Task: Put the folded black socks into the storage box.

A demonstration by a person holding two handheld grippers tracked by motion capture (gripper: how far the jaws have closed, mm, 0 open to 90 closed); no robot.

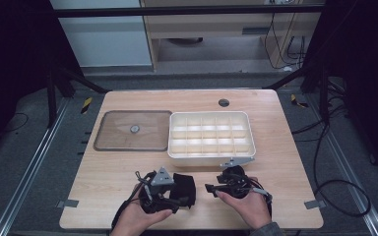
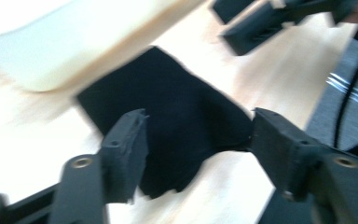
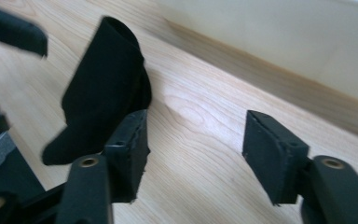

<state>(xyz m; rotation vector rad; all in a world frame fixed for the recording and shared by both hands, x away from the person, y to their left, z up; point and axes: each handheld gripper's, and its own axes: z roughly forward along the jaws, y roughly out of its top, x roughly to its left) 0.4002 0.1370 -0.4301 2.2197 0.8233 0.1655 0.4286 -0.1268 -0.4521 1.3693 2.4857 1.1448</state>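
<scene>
A black cloth [image 1: 186, 186] lies crumpled on the wooden table near its front edge, between my two hands. My left gripper [image 1: 176, 195] is just left of it, jaws open. In the left gripper view the cloth [image 2: 177, 116] lies on the table under and between the spread jaws of my left gripper [image 2: 198, 135], and the pads are not pressing on it. My right gripper [image 1: 212, 189] stands right of the cloth and points toward it. In its own view my right gripper [image 3: 196, 140] is open over bare wood, with the cloth [image 3: 102, 93] beyond its left jaw.
A white compartment tray [image 1: 210, 156] sits just behind both grippers, its front wall close to them. A brownish clear lid [image 1: 133, 130] with a round knob lies flat to the tray's left. A cable hole [image 1: 223, 103] is at the table's far edge. Cables trail on the floor at right.
</scene>
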